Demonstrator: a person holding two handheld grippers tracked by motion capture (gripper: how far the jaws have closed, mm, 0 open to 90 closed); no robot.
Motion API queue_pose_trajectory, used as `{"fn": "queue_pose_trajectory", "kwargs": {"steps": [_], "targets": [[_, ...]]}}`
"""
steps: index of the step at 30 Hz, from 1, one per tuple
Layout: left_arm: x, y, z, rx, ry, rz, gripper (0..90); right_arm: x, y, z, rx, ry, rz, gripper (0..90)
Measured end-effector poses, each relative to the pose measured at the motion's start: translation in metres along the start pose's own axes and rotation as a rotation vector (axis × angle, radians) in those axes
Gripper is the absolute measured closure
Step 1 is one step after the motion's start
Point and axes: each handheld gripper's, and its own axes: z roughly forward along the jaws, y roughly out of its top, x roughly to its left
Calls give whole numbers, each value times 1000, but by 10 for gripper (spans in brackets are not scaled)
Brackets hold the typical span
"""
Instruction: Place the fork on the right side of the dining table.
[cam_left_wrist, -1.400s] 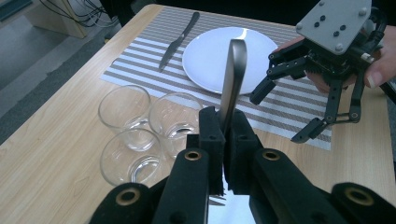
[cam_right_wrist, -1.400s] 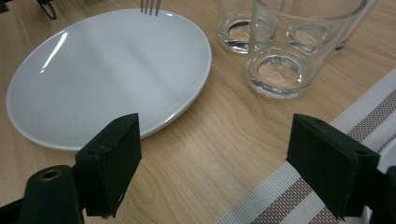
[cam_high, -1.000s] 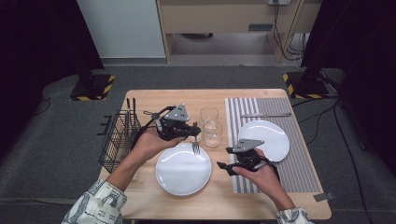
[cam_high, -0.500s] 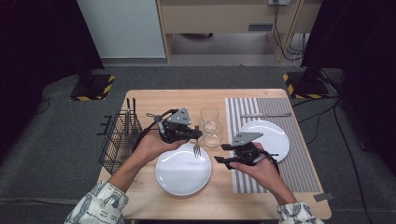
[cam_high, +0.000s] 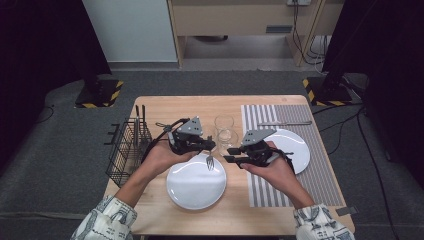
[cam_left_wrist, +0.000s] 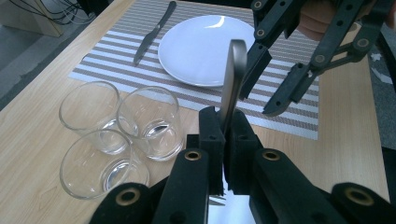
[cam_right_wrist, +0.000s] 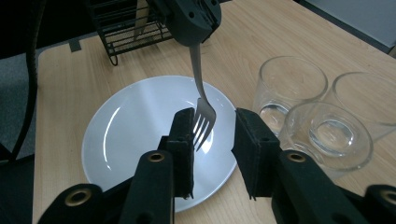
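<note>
- The left gripper (cam_high: 209, 145) has its black jaws clamped on the handle of a silver metal fork (cam_right_wrist: 202, 113), which hangs tines down, slightly tilted, below the jaws.
- The right gripper (cam_right_wrist: 212, 140) has its jaws spread apart; the fork's tines sit between them, closer to the left pad, with no clear contact.
- Directly under both grippers lies a round white plate (cam_high: 196, 182) on the light wooden table (cam_high: 165, 107).
- Just beyond the grippers stand three clear drinking glasses (cam_left_wrist: 148, 121), huddled together.
- Farther off, past the right gripper, a second white plate (cam_left_wrist: 205, 49) rests on a grey striped placemat (cam_left_wrist: 140, 18), with a metal knife (cam_left_wrist: 152, 33) beside it.
- Behind the left gripper sits a black wire cutlery basket (cam_high: 127, 150).
</note>
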Motion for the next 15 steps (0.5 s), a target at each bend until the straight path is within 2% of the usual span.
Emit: {"fn": "queue_pose_trajectory", "kwargs": {"steps": [15], "targets": [[1, -2, -4, -14, -23, -8, 869, 3, 15, 34, 50, 57, -59, 766]]}}
